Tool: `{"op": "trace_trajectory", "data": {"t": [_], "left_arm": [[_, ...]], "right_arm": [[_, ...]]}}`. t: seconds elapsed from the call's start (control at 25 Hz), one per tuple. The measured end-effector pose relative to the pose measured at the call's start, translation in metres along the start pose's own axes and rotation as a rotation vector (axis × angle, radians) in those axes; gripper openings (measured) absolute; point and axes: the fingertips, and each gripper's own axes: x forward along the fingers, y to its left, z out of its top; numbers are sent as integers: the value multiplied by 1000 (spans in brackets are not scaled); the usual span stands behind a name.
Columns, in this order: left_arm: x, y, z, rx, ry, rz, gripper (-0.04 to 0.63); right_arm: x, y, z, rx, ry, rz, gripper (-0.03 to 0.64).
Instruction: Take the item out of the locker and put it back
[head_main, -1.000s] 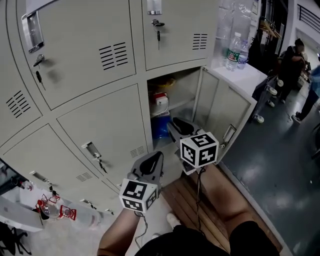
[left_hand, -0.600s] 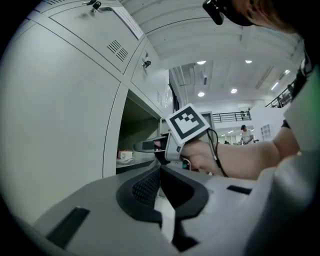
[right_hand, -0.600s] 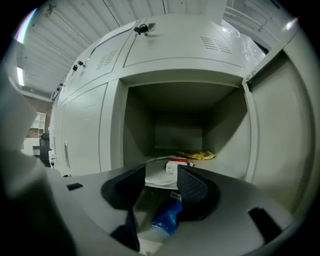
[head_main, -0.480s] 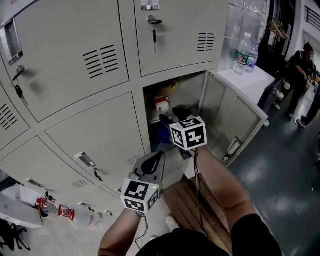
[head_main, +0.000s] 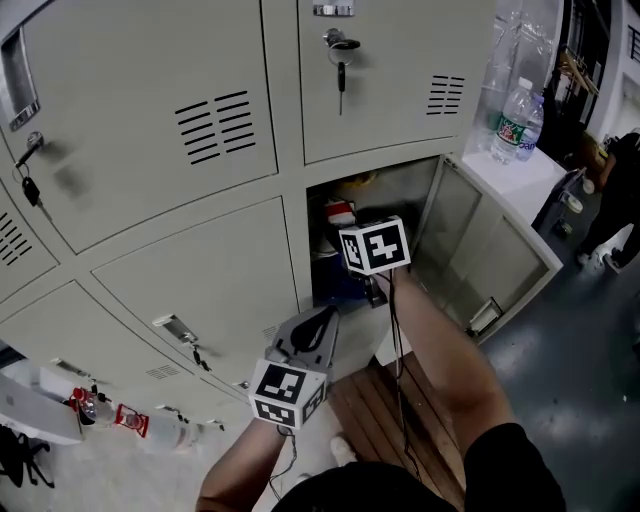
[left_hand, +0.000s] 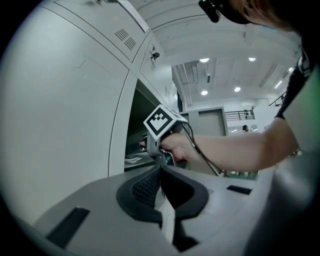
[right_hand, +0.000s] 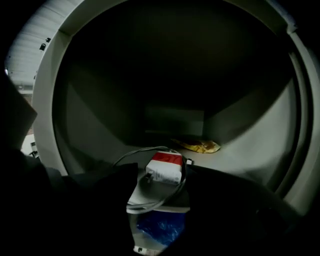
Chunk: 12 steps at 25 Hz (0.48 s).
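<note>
The open locker (head_main: 385, 190) holds a red-and-white box (head_main: 342, 213) (right_hand: 164, 167) on its shelf, with a white cable (right_hand: 150, 202) looped round it. My right gripper (head_main: 352, 232) (right_hand: 161, 175) reaches into the locker's mouth. Its jaws have just been opening; they stand wide, the box lies ahead between them, and nothing is gripped. My left gripper (head_main: 318, 320) (left_hand: 161, 172) hangs lower, in front of the closed lockers. Its pads (left_hand: 145, 187) meet with nothing between them. The right gripper (left_hand: 145, 145) also shows in the left gripper view.
A yellow packet (right_hand: 200, 146) lies at the back of the shelf and a blue bag (right_hand: 156, 227) sits below it. The locker door (head_main: 490, 250) stands swung out to the right. Water bottles (head_main: 515, 120) stand on a white top. Wooden slats (head_main: 370, 400) lie underfoot.
My right gripper has moved from in front of the open door up to the locker's mouth. The left gripper has shifted a little and stays low.
</note>
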Motion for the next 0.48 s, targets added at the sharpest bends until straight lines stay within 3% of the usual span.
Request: {"op": "trace_trajectory", "data": {"t": [0.48], "left_arm": [[9,5,1,4,1,-13,6]], "right_arm": [[28,-1,3,14,150,0,327]]}}
